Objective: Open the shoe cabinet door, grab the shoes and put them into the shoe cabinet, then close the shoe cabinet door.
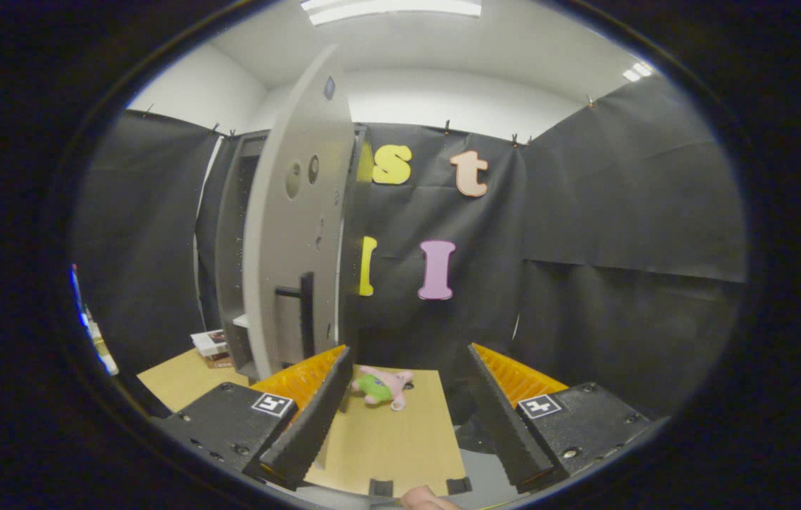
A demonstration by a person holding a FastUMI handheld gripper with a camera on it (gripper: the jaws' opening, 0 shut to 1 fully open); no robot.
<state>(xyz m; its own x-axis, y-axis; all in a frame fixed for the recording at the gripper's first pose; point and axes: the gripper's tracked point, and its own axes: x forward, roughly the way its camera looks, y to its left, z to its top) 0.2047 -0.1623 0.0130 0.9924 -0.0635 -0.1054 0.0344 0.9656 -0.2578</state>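
The grey shoe cabinet (pixel 231 234) stands at the left against the booth wall. Its grey door (pixel 294 234) is swung open towards me, with a black handle (pixel 305 306) low on it. A small pink and green plush shoe (pixel 382 387) lies on the wooden table (pixel 393 446), just ahead of my fingers and nearer the left one. My gripper (pixel 408 354) is open, with nothing between its fingers. The left fingertip (pixel 333 368) sits close to the door's lower edge; I cannot tell if it touches.
A short stack of books (pixel 209 343) lies on the table left of the cabinet's foot. The table's far edge ends at the black cloth wall. A person's fingertip (pixel 425 499) shows below the fingers.
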